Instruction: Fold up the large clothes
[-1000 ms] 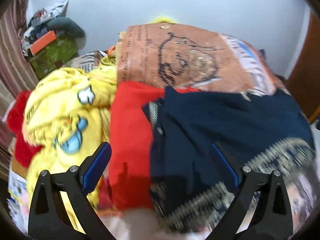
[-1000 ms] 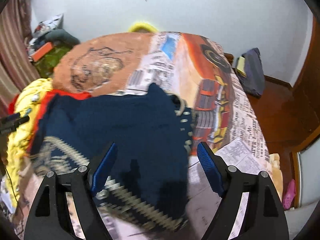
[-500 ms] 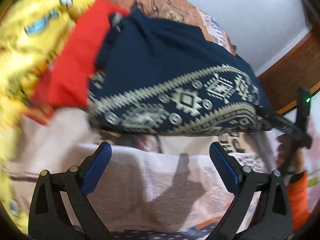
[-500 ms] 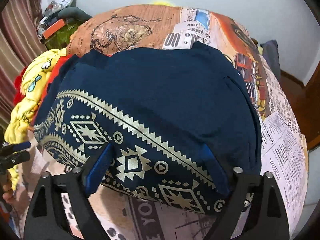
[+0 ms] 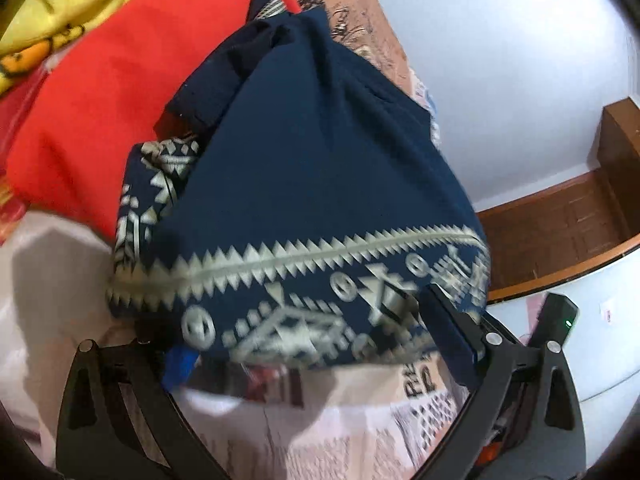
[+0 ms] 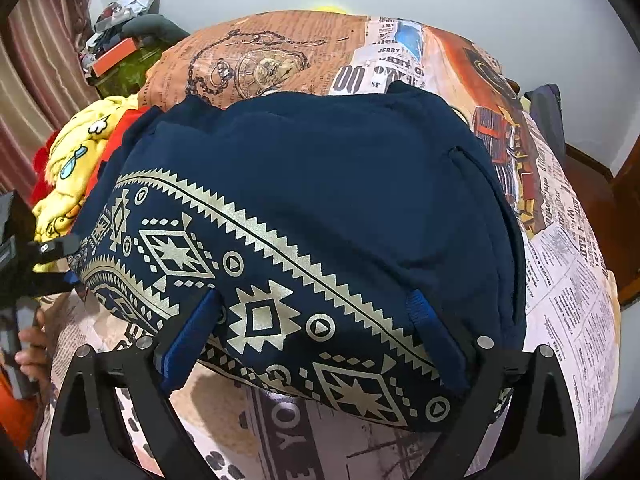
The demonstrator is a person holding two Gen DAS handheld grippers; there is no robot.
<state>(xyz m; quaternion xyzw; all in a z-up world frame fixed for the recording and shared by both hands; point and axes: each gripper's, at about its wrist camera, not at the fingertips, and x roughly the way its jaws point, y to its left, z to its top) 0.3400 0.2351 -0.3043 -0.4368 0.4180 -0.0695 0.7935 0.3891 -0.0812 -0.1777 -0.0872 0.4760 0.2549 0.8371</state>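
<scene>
A navy garment (image 6: 320,184) with a cream geometric border lies spread on the bed; it also shows in the left wrist view (image 5: 316,184). My right gripper (image 6: 316,344) is open, its fingers wide apart with the patterned hem lying between and over them. My left gripper (image 5: 316,344) is open too, at the garment's left hem corner, with the hem draped over its blue pads. The left gripper's tip (image 6: 56,248) shows at the left edge of the right wrist view.
A red garment (image 5: 104,92) and a yellow cartoon blanket (image 6: 68,176) lie left of the navy one. The bed has a newspaper-print sheet (image 6: 568,280). A cluttered shelf (image 6: 120,56) stands at the back left. Wooden floor (image 5: 560,220) lies right of the bed.
The left gripper swung from the clothes pile to the navy garment's hem and closed in on it. The right gripper moved forward until the patterned hem lay between its fingers.
</scene>
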